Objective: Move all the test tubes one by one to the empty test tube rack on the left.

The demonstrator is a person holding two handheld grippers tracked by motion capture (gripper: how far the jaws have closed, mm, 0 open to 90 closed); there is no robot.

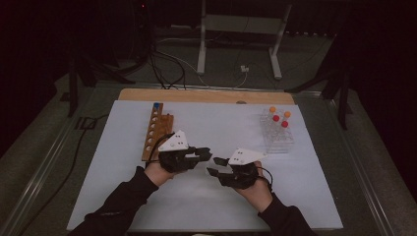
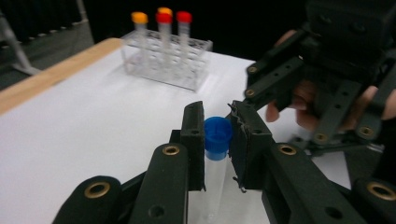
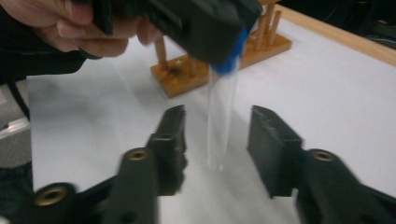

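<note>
Blue-capped tube (image 2: 217, 140) sits pinched at its cap between the pads of the left tongs (image 2: 217, 128), its clear body hanging down from them above the white worktop (image 1: 221, 196), toward the middle of its near half. In the right gripper view the same tube (image 3: 221, 116) hangs between the jaws of the right tongs (image 3: 217, 135), which stand spread with a gap on either side of the glass and do not press on it. The two tongs face each other tip to tip in the high view, left tongs (image 1: 204, 155) and right tongs (image 1: 216, 166) just beside one another. Outward, a wooden rack (image 1: 156, 132) lies along the left edge of the worktop. A clear rack (image 1: 278, 135) holding red- and orange-capped tubes (image 1: 280, 117) stands near the far right corner.
</note>
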